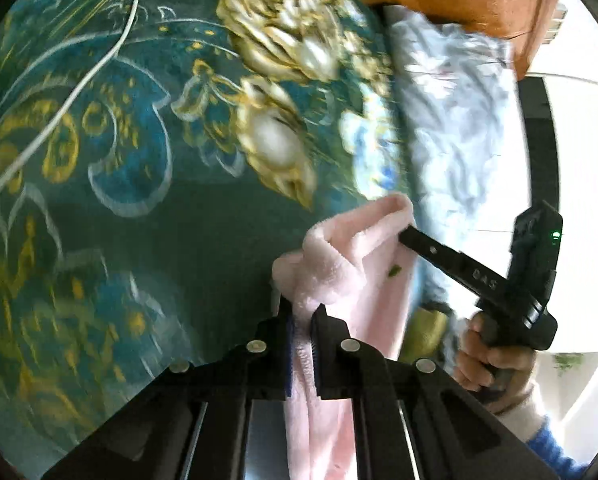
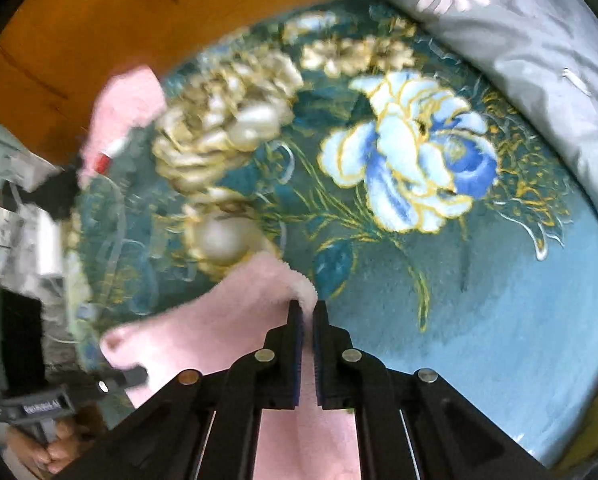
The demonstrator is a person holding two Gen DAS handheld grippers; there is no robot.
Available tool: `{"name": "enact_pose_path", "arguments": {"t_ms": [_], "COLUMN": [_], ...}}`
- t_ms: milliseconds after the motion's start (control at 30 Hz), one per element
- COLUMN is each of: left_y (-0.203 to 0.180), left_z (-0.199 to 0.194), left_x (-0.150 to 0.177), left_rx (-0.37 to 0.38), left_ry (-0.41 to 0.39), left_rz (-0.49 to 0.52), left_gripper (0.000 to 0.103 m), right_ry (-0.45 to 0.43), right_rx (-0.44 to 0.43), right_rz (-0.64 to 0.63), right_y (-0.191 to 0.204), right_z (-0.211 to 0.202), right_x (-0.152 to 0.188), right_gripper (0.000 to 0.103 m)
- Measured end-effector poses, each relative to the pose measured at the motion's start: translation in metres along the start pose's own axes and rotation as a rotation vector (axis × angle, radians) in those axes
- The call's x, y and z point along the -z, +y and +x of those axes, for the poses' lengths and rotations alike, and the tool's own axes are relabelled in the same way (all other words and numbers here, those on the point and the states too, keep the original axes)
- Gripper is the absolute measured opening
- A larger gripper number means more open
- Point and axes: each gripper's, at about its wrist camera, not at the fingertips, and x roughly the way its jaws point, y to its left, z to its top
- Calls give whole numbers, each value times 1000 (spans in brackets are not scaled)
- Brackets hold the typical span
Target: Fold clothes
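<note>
left hand-held gripper [image 1: 303, 312]: pinching the pink fluffy cloth [image 1: 355, 256] | right hand-held gripper [image 2: 307, 308]: pinching the same cloth | under it: green flower blanket [image 2: 439, 280]

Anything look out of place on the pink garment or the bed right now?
A small green speck sits on the pink garment, near the right gripper; what it is cannot be told. A white cable trails across the blanket.

Pink garment [image 1: 339, 280] cut off by bottom edge; bg clutter [image 2: 27, 216] blurred.
</note>
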Motion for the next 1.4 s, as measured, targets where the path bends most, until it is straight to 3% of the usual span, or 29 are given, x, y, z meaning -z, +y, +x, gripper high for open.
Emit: {"name": "enact_pose_path", "arguments": {"t_ms": [133, 167, 200, 267, 400, 467, 567, 667, 800, 867, 967, 1100, 1267, 1333, 1400], "left_y": [11, 11, 10, 15, 21, 18, 9, -4, -13, -14, -15, -15, -18, -20, -21], "left_z": [16, 15, 13, 5, -4, -6, -1, 13, 29, 36, 47, 50, 50, 51, 54], "left_x": [-11, -11, -10, -4, 8, 15, 22, 23, 26, 29, 33, 37, 38, 38, 37], "left_rx": [-58, -75, -86, -95, -102, -90, -105, -159, -217, -241, -276, -305, -338, -349, -376], "left_ry": [75, 84, 89, 93, 89, 90, 115, 159, 201, 216, 237, 210, 194, 199, 210], "left_rz": [-37, -31, -32, -46, -79, -84, -63, -23, 3, -2, -8, -18, -34, -35, -40], "left_gripper": [8, 9, 9, 14, 19, 19, 19, 19, 19, 19, 18, 11, 11, 13, 22], "right_ry": [109, 112, 104, 54, -30, -58, -71, -56, -31, -63, -140, -213, -310, -354, -390], "right_rx": [29, 39, 39, 35, 40, 70, 65, 71, 113, 115, 94, 28, -3, -21, -38], "right_rz": [85, 92, 98, 123, 205, 270, 450, 739, 1120, 1319, 1557, 1770, 1948, 2011, 2056], "right_y": [-15, -17, -18, -26, -52, -73, -115, -162, -188, -190, -177, -155, -142, -144, -150], "right_z": [37, 40, 37, 20, -28, -55, -84, -116, -142, -158, -172, -165, -145, -138, -132], "right_x": [5, 7, 8, 9, 33, 66, 135, 246, 396, 470, 554, 628, 683, 699, 711], "right_gripper": [12, 18, 32, 46, 48, 48, 48, 48, 48, 48, 48, 48, 48, 48, 48]}}
